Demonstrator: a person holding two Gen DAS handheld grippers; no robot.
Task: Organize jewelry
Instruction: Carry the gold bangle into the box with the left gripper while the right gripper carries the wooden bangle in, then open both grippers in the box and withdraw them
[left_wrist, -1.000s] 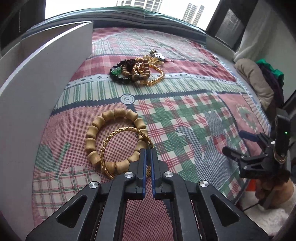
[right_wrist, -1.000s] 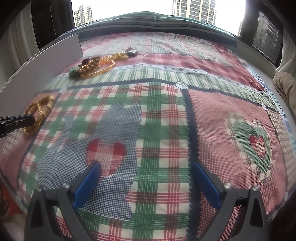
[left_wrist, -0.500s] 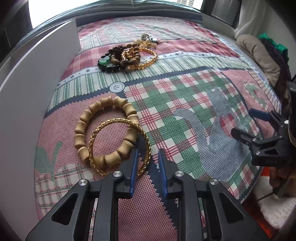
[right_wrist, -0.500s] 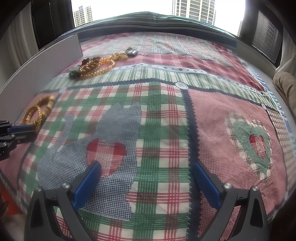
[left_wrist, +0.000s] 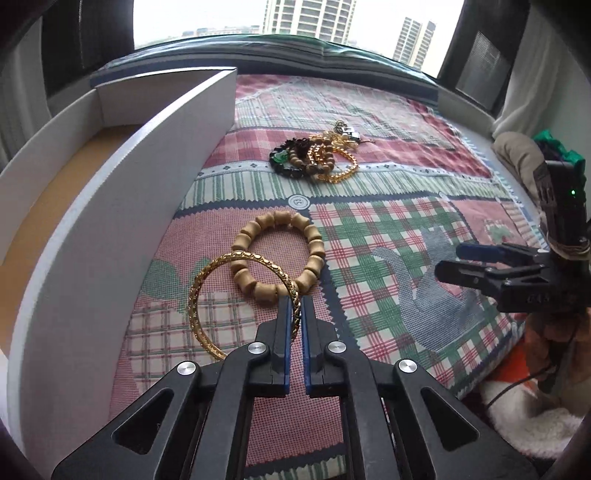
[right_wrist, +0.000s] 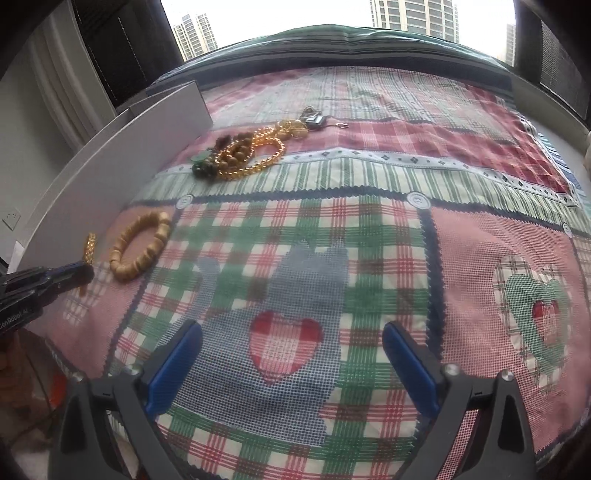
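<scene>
Left fingers (left_wrist: 294, 314) clamped on gold bangle (left_wrist: 236, 295), tilted up off the wooden bead bracelet (left_wrist: 280, 254), prob headed for the box (left_wrist: 110, 206) w/ me. Right fingers (right_wrist: 291, 365) wide apart, idle.

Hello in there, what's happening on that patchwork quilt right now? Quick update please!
Left gripper shut on gold bangle, lifting one edge. Right gripper open, empty. Wooden bead bracelet lies under the bangle's far rim. White box alongside.

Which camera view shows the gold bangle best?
The left wrist view: the gold bangle shows nearly whole, pinched by the left gripper and overlapping the wooden bracelet. The right wrist view shows only a short edge-on piece at the far left.
</scene>
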